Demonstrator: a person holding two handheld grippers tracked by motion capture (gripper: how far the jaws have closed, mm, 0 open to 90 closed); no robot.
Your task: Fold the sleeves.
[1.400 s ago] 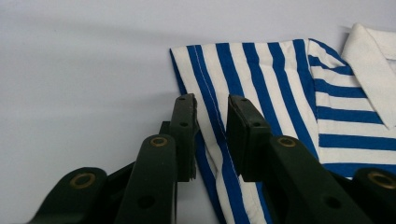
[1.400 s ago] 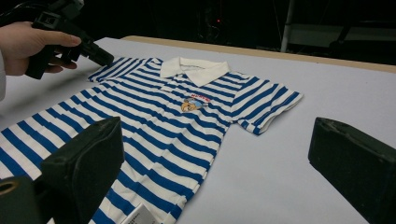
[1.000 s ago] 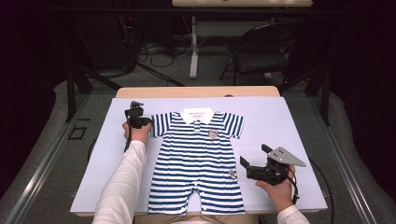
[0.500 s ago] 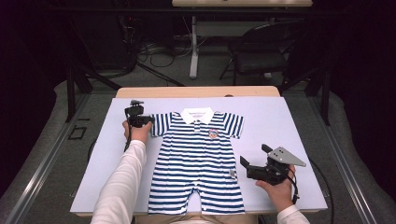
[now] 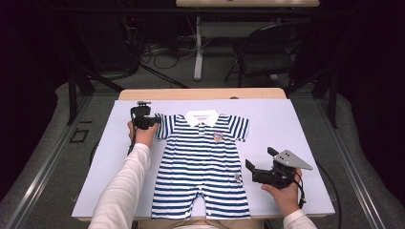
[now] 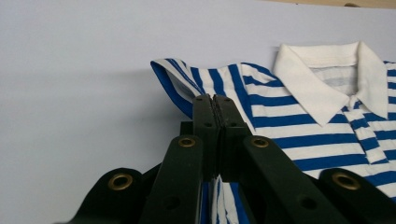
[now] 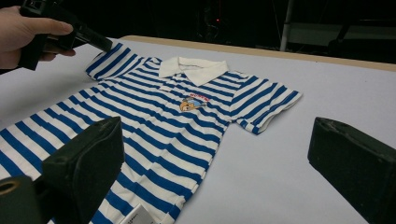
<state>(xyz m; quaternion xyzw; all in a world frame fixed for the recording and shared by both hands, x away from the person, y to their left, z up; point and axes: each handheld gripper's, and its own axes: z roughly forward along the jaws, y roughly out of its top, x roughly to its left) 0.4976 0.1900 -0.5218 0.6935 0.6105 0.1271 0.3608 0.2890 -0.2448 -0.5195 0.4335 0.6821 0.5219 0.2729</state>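
Left gripper point(image 6: 215, 105) is clamped on the striped romper's point(image 5: 203, 162) sleeve point(image 6: 187, 81), likely fold start; right gripper point(image 7: 219, 154) gapes idle, next needs the sleeve drawn inward.

White sleeves point(image 5: 122, 191); black claws, grey three-cornered plate point(image 5: 292, 159).

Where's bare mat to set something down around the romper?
Free: the mat between the striped romper and its far and right edges, plus the near-left strip beside the sleeved forearm. Crowded: romper's shoulder sleeve, pinched by the left tool, and near right, where the right tool hovers open.
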